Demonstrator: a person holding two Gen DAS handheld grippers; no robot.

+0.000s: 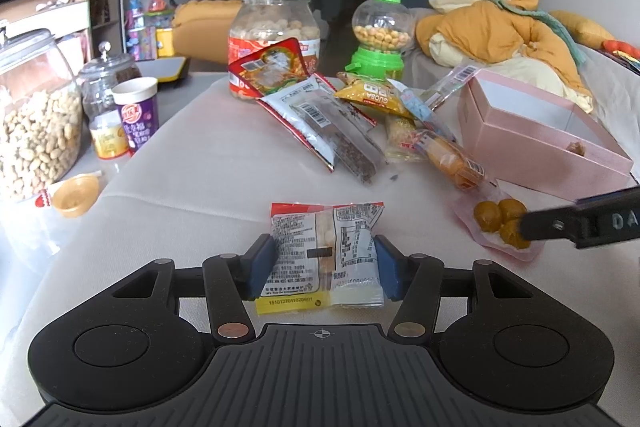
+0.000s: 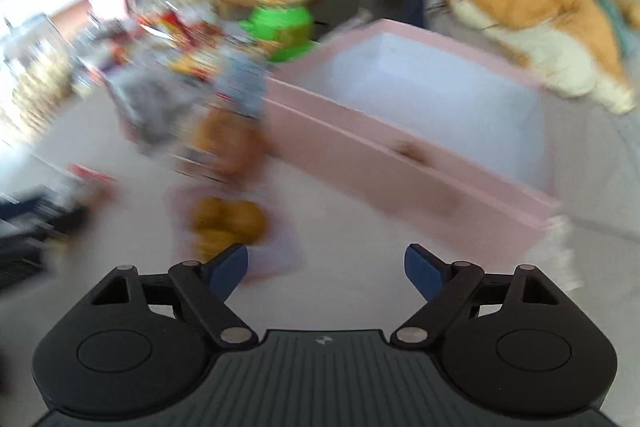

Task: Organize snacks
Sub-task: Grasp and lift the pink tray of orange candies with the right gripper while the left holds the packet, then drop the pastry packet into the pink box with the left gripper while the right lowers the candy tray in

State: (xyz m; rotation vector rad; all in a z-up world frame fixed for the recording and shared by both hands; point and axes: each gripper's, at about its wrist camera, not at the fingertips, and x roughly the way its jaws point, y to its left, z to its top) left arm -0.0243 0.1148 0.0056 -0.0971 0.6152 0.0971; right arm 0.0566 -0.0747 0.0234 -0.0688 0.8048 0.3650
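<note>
My left gripper (image 1: 326,263) is shut on a clear snack packet with a red top edge (image 1: 326,251), which lies on the white cloth. A pile of snack packets (image 1: 340,115) lies beyond it. A pink packet of round brown snacks (image 1: 498,221) lies to the right, with a finger of my right gripper (image 1: 580,225) over it. An open pink box (image 1: 532,131) stands at the right and holds one small brown snack (image 1: 576,147). In the blurred right wrist view my right gripper (image 2: 326,269) is open and empty, next to the brown snacks (image 2: 228,223), before the pink box (image 2: 400,147).
A tall jar of round snacks (image 1: 276,39) and a green candy dispenser (image 1: 380,39) stand behind the pile. Jars of peanuts (image 1: 36,123), a purple cup (image 1: 136,111) and a small orange cup (image 1: 76,195) stand at the left. Orange bedding (image 1: 504,27) lies at the back right.
</note>
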